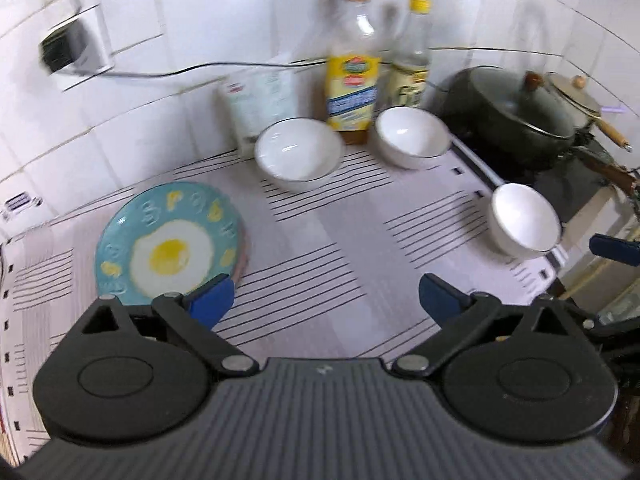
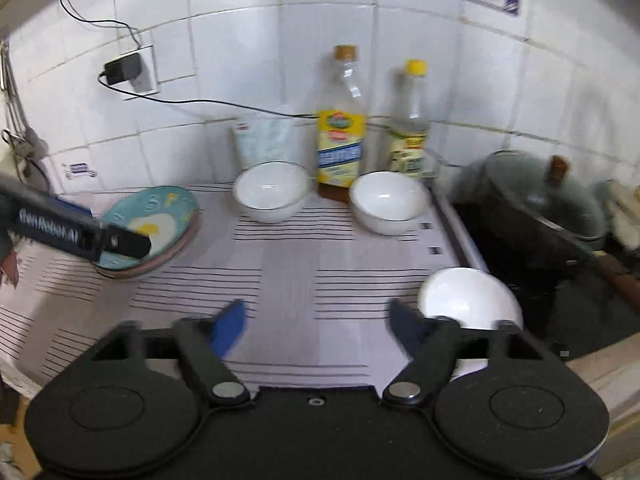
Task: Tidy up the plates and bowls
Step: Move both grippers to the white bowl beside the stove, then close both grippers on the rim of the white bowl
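A blue plate with a fried-egg print (image 1: pixel 170 244) lies on a pink plate at the left of the striped cloth; it also shows in the right wrist view (image 2: pixel 160 222). Three white bowls stand on the cloth: one at the back middle (image 1: pixel 298 154) (image 2: pixel 272 192), one beside the bottles (image 1: pixel 412 136) (image 2: pixel 388 200), one at the right edge by the stove (image 1: pixel 524 220) (image 2: pixel 468 300). My left gripper (image 1: pixel 326 298) is open and empty, its left finger at the plate's near rim. My right gripper (image 2: pixel 318 322) is open and empty, just left of the right bowl.
Two oil bottles (image 1: pixel 354 64) (image 1: pixel 410 56) and a white bag (image 1: pixel 260 100) stand against the tiled wall. A black pot with a glass lid (image 1: pixel 520 112) sits on the stove at the right. A charger (image 2: pixel 122 68) hangs from a wall socket.
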The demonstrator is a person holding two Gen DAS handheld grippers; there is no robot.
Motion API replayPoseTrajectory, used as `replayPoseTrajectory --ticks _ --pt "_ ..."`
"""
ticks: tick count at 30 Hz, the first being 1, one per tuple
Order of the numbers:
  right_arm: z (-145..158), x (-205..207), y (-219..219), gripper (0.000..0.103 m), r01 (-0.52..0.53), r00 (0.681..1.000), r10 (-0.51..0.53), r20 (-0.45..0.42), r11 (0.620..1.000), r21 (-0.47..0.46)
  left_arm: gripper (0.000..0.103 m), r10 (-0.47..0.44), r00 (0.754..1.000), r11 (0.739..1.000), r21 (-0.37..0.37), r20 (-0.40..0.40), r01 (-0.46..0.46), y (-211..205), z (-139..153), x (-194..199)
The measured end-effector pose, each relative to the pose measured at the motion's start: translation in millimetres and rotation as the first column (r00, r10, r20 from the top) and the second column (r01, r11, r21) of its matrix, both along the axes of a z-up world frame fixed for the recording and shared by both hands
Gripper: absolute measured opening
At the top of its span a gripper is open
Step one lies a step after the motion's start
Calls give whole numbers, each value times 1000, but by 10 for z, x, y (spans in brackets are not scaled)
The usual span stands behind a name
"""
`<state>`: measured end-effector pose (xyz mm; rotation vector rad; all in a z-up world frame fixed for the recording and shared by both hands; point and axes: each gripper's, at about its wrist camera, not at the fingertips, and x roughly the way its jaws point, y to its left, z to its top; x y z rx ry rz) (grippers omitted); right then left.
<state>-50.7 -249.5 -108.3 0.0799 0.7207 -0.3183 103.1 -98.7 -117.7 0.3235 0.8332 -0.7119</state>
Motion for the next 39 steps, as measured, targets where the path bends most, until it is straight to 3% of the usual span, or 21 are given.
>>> replayPoseTrajectory --ticks 10,13,19,25,33,35,39 --pt "-143 -464 -364 95 172 985 -170 27 983 -66 100 -109 992 994 9 -68 110 -763 -149 -227" --pt "-269 -507 -431 95 174 984 -169 58 980 -92 100 -138 986 990 -24 -88 137 -937 -281 -245" --pt "-542 -442 -587 95 159 981 -156 115 987 -19 100 -136 981 988 -88 -136 125 -1202 -557 -180" --pt "-869 -315 -671 95 145 987 -139 78 985 -88 100 -131 983 987 -109 -130 117 -1418 -719 -119" --pt "-1066 -224 -830 95 177 983 -175 57 984 -36 98 -182 965 977 -147 -190 156 -1745 -933 -58" --pt "-1163 -202 -891 95 181 983 -180 43 983 -36 97 -211 953 973 -140 -219 183 -1872 -1044 -55" --pt "-1304 -173 -1003 95 163 986 -162 44 987 -14 97 -219 950 973 -126 -221 195 -2024 -1185 -87"
